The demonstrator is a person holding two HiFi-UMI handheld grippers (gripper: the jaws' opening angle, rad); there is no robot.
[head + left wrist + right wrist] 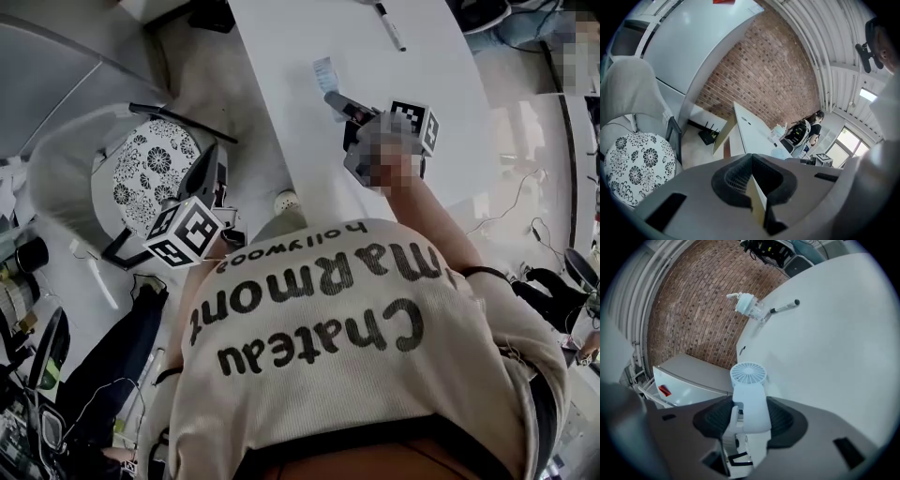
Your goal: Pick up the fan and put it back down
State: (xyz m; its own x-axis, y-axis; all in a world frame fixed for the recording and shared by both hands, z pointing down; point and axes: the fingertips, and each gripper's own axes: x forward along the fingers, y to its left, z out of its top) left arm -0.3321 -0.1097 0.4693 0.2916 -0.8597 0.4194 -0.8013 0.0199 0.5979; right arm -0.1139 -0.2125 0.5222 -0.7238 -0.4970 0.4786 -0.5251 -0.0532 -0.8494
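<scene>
The fan (748,373) is small and pale blue-white, with a round grille head and a flat handle. My right gripper (749,416) is shut on that handle, and the head sticks out past the jaws just above the white table (834,357). In the head view the fan (326,75) shows beyond the right gripper (347,105) over the table's left part. My left gripper (208,161) hangs off the table beside a chair. In its own view the left gripper (752,187) has its jaws pressed together with nothing between them.
A marker pen (391,28) lies farther back on the table, and a small white gadget (747,304) stands near its far edge. A chair with a floral cushion (155,173) is to the left. Cables and gear lie on the floor. A person with a backpack (808,129) stands far off.
</scene>
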